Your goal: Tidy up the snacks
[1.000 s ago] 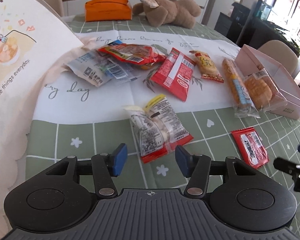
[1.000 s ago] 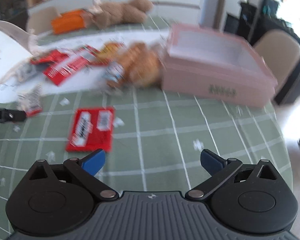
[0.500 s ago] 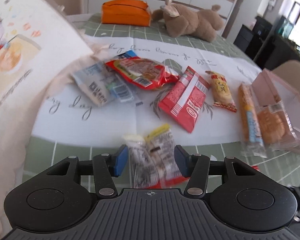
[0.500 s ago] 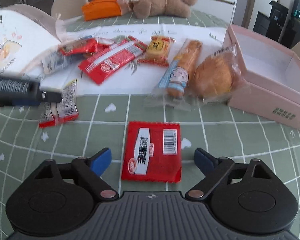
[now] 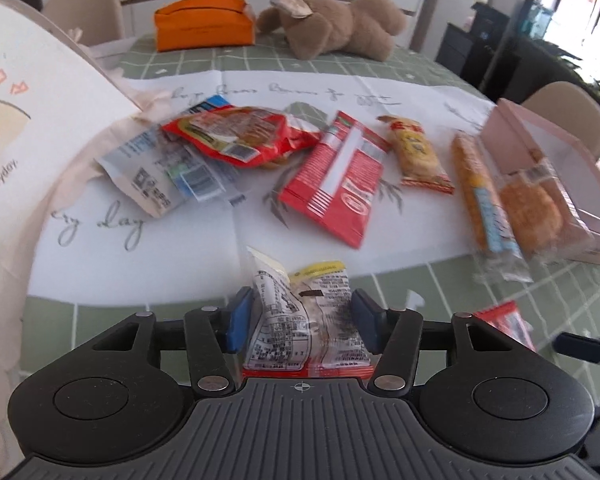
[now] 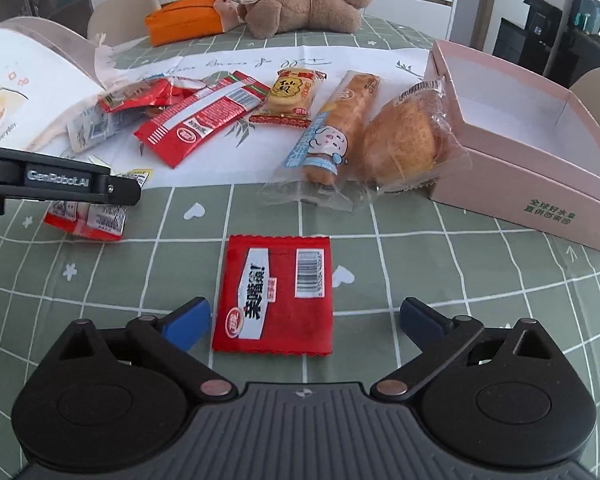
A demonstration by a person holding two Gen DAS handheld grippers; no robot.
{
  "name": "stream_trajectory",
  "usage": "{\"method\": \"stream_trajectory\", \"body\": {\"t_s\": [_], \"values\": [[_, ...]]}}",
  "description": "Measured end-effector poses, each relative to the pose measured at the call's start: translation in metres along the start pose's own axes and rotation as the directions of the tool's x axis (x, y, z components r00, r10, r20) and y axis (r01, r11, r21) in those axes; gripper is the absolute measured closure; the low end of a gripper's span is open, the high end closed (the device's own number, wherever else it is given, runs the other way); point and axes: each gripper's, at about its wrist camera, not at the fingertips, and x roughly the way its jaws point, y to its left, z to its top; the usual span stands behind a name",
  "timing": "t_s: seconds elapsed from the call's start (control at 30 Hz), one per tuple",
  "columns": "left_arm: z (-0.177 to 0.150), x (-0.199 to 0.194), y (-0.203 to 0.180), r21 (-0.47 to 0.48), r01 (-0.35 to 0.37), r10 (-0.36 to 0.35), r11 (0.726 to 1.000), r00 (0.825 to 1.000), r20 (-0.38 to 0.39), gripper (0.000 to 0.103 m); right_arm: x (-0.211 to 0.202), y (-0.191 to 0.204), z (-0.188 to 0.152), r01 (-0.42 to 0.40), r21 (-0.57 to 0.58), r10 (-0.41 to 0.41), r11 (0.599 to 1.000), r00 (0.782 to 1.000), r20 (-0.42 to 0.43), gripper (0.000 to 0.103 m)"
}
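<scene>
A small red snack packet point(image 6: 274, 294) is lying flat on the counter point(image 6: 440, 292) between the wide-spread fingers of the right claw point(image 6: 304, 318), its long axis running straight ahead from the claw and its barcode end lying farther away. The jaws, which have just been opening, are standing clear of both packet edges, so nothing is being held; this spread is probably meant to straddle the packet's width. Ahead and to the right, a pink box point(image 6: 540, 148) is sitting open, likely the destination. The left claw point(image 5: 302, 322) is flanking a clear packet with a yellow label point(image 5: 306, 320), long axis also pointing away; whether its pads are pressing cannot be told. Farther ahead, other snacks point(image 5: 340, 176) are lying scattered on a white cloth point(image 5: 140, 240).
</scene>
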Motion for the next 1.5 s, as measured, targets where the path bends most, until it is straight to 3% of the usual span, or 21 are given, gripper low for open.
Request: {"method": "stream_trajectory", "body": {"t_s": [0.27,0.53,0.83,0.93,1.03,1.13,1.2,1.37,1.5], "values": [[-0.040,-0.032,-0.002,0.040,0.073,-0.071,0.997,0.996,-0.045,0.048,0.003,0.000,0.007,-0.015,-0.018,0.015,1.000,1.000,-0.003,0.001],[-0.061,-0.045,-0.006,0.112,0.089,-0.086,0.990,0.996,-0.025,0.046,-0.003,-0.006,-0.004,-0.002,-0.007,0.002,1.000,1.000,0.019,0.001],[-0.065,-0.040,-0.031,0.246,0.003,0.008,0.969,0.999,-0.046,0.038,-0.008,-0.014,-0.013,0.002,-0.004,-0.002,1.000,0.999,0.042,0.001],[-0.066,-0.040,-0.031,0.241,-0.004,0.017,0.971,0.998,-0.052,0.038,-0.005,-0.013,-0.007,-0.003,-0.015,0.004,1.000,0.999,0.032,0.001],[-0.067,-0.042,-0.029,0.240,-0.002,0.019,0.971,0.998,-0.066,0.038,-0.002,-0.009,0.001,-0.015,-0.031,0.016,0.999,0.999,0.030,0.008],[-0.068,-0.043,-0.028,0.238,0.000,0.017,0.971,0.997,-0.069,0.038,-0.003,-0.002,0.006,-0.037,-0.067,0.039,0.997,0.999,0.030,0.021],[-0.069,-0.044,-0.029,0.245,-0.004,0.020,0.969,0.998,-0.066,0.038,-0.007,0.002,0.008,-0.053,-0.093,0.055,0.994,0.998,0.025,0.044],[-0.071,-0.045,-0.035,0.266,0.007,0.013,0.964,0.997,-0.074,0.039,-0.015,-0.006,0.004,-0.039,-0.081,0.038,0.996,0.999,-0.012,0.047],[-0.075,-0.050,-0.048,0.269,0.104,-0.081,0.958,0.992,-0.097,0.045,-0.033,-0.038,-0.006,-0.013,0.001,0.013,1.000,0.999,-0.034,0.047]]}}
